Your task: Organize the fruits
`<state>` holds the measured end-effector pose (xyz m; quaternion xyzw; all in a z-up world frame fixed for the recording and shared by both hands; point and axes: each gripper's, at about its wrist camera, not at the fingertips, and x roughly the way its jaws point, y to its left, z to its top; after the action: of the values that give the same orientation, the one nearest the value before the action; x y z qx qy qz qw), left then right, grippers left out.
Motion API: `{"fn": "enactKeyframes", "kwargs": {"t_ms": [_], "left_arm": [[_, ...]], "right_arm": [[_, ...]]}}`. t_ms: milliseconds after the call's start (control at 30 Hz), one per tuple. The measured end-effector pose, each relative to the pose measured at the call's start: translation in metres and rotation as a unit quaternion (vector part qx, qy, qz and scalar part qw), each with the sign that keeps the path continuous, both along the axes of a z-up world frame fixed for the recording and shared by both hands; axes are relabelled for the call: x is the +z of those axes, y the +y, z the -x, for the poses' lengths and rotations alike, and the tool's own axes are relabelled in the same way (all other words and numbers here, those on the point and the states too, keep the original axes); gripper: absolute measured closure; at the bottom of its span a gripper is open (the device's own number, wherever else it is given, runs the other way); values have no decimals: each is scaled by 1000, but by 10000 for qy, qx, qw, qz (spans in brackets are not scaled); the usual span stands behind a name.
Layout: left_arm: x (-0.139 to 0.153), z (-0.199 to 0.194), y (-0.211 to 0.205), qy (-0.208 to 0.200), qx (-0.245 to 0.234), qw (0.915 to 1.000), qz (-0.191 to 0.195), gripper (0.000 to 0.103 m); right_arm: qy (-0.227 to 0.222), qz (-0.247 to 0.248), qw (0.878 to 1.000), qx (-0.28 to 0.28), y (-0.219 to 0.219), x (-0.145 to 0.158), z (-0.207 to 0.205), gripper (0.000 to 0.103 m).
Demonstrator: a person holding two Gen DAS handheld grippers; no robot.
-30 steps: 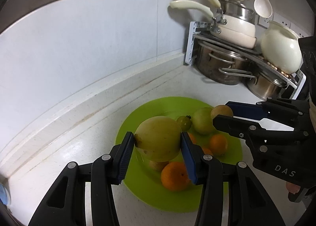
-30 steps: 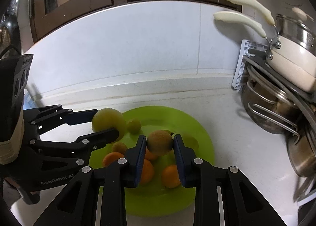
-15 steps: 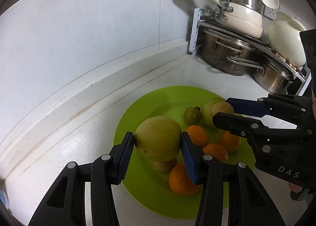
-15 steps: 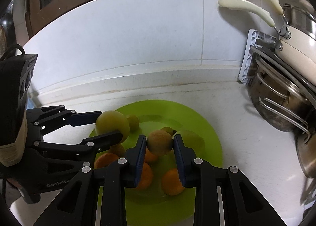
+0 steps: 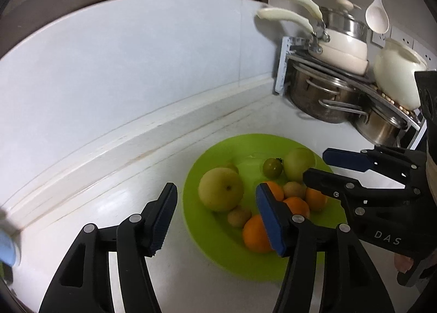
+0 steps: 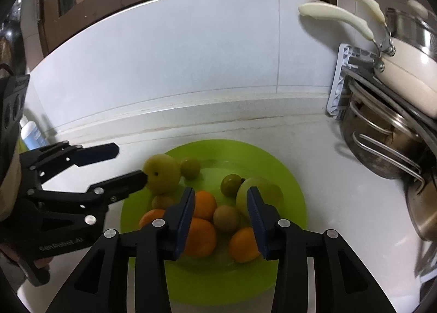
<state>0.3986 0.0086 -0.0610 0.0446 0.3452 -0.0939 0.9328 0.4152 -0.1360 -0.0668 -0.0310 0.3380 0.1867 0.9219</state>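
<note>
A lime-green plate (image 5: 254, 143) (image 6: 259, 154) holds several oranges, a green tomato (image 5: 272, 167), a green apple (image 5: 299, 162) and small brown fruits. A big yellow-green pear (image 5: 220, 192) (image 6: 161, 177) lies on the plate's left part. My left gripper (image 5: 215, 217) (image 6: 129, 164) is opening, its pads off the pear, which sits just ahead between them. My right gripper (image 6: 221, 203) (image 5: 316, 164) is opening too. A small brown fruit (image 6: 226, 217) rests among the oranges between its fingers, free of the pads.
A rack of steel pots (image 5: 322, 100) (image 6: 382, 149) with cream pans on top stands at the right. A white ladle (image 5: 377, 15) hangs above and a white jar (image 5: 398, 78) sits beside it. The white backsplash ledge runs behind the plate. A bottle (image 6: 30, 135) stands far left.
Both grippers went from shut to open. The pear dropped from the left jaws onto the plate, the small brown fruit from the right jaws among the oranges. The left gripper drew back.
</note>
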Motion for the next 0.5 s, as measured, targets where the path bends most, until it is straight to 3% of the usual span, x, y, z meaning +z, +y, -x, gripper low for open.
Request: {"fn": "enactKeyframes", "kwargs": {"t_ms": [333,500], "left_arm": [[22,68,4,-218,337,9991,-107,32],[31,108,8,-341,421,9984,-134,21]], "right_arm": [[-213,-58,9994,-271,-9,22,62,44],[-348,-83,9982,-481,-15,31,99,36]]}}
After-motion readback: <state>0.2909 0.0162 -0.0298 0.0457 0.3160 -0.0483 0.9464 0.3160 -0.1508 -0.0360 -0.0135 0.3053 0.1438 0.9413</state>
